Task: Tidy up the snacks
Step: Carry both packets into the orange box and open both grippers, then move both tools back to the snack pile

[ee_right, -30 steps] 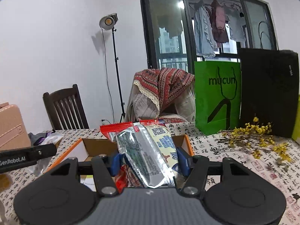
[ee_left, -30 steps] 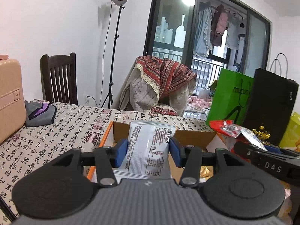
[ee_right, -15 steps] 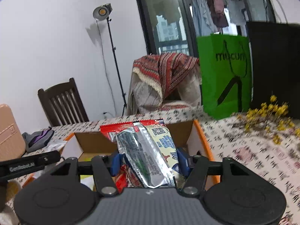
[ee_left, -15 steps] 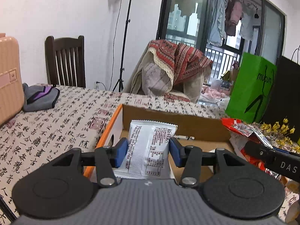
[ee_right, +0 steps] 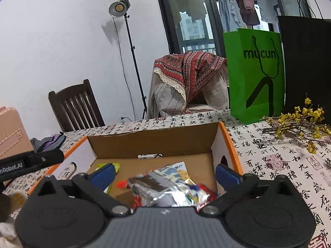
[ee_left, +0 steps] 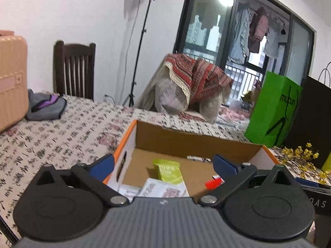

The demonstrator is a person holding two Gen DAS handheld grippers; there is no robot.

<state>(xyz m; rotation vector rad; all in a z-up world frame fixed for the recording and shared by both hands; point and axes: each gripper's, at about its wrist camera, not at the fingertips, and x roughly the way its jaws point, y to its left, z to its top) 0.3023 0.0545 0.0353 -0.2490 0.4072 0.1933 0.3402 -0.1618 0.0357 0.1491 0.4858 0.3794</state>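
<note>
Snacks lie loose inside the open cardboard box (ee_right: pixel 153 142), which sits on the table (ee_right: pixel 269 150) under a cloth printed with black calligraphy. Its rim is orange, its inner side walls white, its floor plain brown card.

Beyond the box, at the far right of the table, a green paper bag (ee_right: pixel 254 74) marked "mucun" stands upright beside a black paper bag (ee_right: pixel 308 62). A spray of yellow flowers (ee_right: pixel 300 122) lies in front of them, well apart from the box. At the far left a peach suitcase (ee_left: pixel 11 78) stands with a grey and purple pouch (ee_left: pixel 45 107) next to it.

Both tools hang over the near end of the box with nothing between their blue pads. The left tool (ee_left: pixel 163 164) is spread wide, and so is the right tool (ee_right: pixel 164 172).

Below the right tool sits a heap of crinkled packets (ee_right: pixel 165 188), silver, blue and red, resting on the box floor toward its right side. Below the left tool lie white sachets (ee_left: pixel 161 189) with red print, and just past them a lime-green sachet (ee_left: pixel 167 170) lying flat. A small red packet (ee_left: pixel 214 183) shows near the left tool's right finger.
</note>
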